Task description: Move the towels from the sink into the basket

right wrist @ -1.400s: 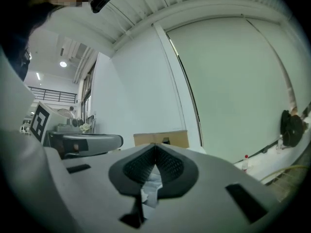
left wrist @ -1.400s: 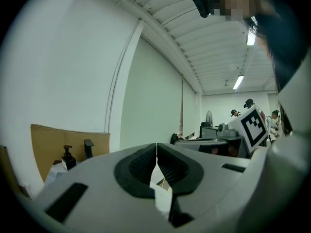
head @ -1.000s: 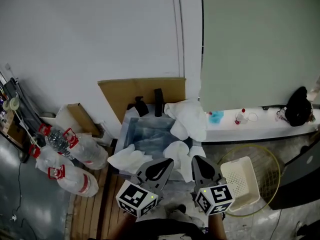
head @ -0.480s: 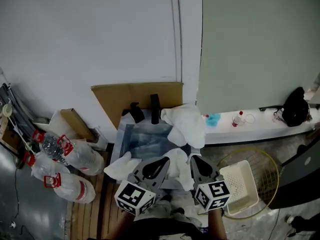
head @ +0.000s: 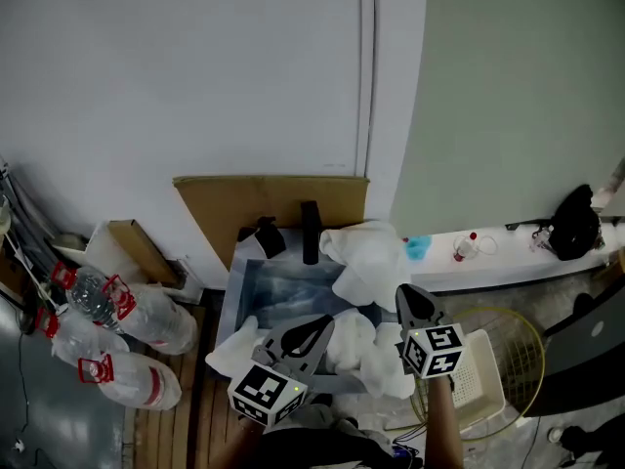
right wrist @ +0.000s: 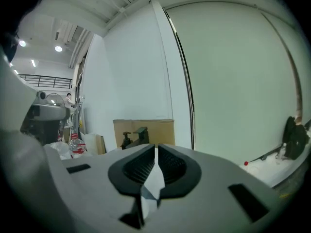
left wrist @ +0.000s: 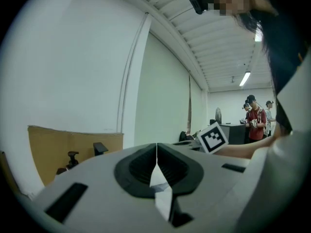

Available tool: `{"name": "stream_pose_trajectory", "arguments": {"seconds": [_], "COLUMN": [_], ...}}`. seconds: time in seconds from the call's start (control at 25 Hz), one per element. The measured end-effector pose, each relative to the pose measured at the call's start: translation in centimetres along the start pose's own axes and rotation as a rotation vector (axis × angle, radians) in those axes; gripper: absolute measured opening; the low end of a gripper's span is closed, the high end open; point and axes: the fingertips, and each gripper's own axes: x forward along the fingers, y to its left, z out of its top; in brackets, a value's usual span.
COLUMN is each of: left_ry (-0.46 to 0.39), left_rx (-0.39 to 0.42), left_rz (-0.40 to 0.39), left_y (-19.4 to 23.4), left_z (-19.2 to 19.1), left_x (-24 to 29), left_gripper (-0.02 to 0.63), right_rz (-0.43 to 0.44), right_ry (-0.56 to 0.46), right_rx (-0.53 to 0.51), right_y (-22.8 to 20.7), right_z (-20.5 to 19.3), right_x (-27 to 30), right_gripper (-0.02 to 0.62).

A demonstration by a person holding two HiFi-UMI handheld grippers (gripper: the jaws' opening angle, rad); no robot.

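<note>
Clearly, task is at early stage. Left gripper [head: 314, 328]: jaws closed, thin fold of white cloth pinched between them. Right gripper [head: 410, 299]: same, jaws shut on white cloth. Held towel [head: 369, 358] hangs at front of sink [head: 283, 279], near basket [head: 480, 358] but not in it. We cannot tell if it is one towel or two. Basket looks empty to us. Left to do: rim towel [head: 366, 254] draped on sink's right edge, corner towel [head: 237, 340] at front left. Nothing delivered yet, we judge.
</note>
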Motion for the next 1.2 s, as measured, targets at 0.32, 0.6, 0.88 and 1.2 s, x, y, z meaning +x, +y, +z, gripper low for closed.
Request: {"name": "stream_pose_trajectory", "arguments": {"seconds": [0.32,0.6,0.88,1.2], "left_ry": [0.025,0.035,0.049,0.044], "left_rx": [-0.044,-0.06,-0.063,-0.062], "left_rz": [0.013,0.055,0.112,0.093], "left_y": [2.7,5.2,7.5,7.5], "left_z": [-2.0,-2.4,-2.9,-2.6], "left_x": [-0.2,-0.9,-1.8,-1.7], "left_gripper": [0.009,0.009,0.009,0.009], "right_rz": [-0.007,-0.026,-0.009,0.029], "right_ry": [0.194,0.398,0.524,0.445], "right_rx": [-0.081,0.078,0.142,0.171], "right_y": [-5.6,-9.0,-8.1,-6.3], "right_z": [-2.3,-8.4,-13.3,-10.4], "right_x": [8.5,14.9,18.0,17.1], "right_gripper": [0.259,0.347,0.349,0.127]}}
